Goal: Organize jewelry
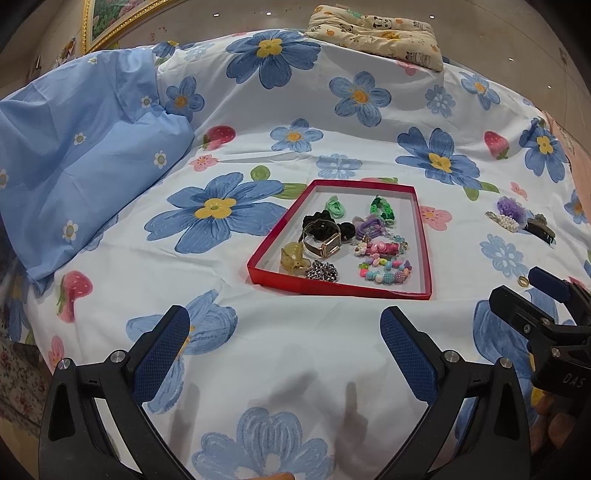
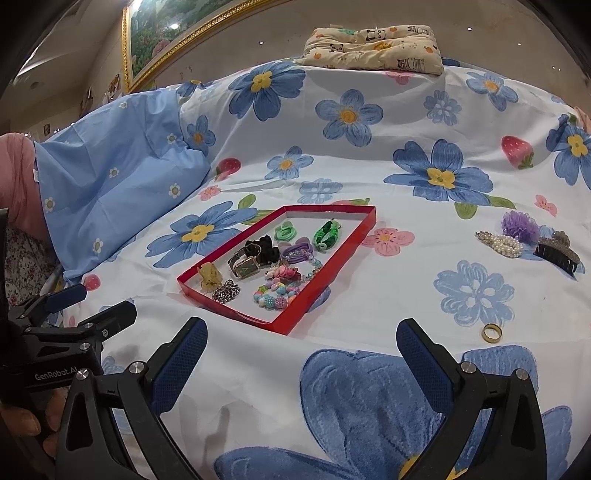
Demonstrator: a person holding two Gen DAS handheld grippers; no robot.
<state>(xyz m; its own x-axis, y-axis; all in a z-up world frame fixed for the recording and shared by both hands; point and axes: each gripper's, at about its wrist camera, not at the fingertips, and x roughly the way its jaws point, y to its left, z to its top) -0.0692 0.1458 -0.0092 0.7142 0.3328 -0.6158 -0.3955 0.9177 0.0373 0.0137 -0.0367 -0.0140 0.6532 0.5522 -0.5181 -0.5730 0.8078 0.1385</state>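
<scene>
A red-rimmed tray [image 1: 275, 236] [image 2: 334, 266] lies on the flowered bedsheet and holds several pieces: a gold watch [image 1: 325, 247] [image 2: 245, 266], hair ties, a yellow claw clip [image 1: 291, 258], a chain and bead bracelets [image 1: 386, 271]. Outside it to the right lie a gold ring [image 2: 492, 333] [image 1: 523, 281], a pearl clip [image 2: 498, 242], a purple scrunchie [image 2: 520, 225] and a dark claw clip [image 2: 557, 253]. My left gripper [image 1: 284, 339] is open and empty in front of the tray. My right gripper [image 2: 301, 350] is open and empty, left of the ring.
A blue folded quilt [image 1: 81, 162] rises at the left. A panda-print pillow [image 1: 376, 33] lies at the far edge of the bed. A framed picture [image 2: 166, 33] hangs on the back wall. The right gripper shows in the left wrist view [image 1: 532, 295].
</scene>
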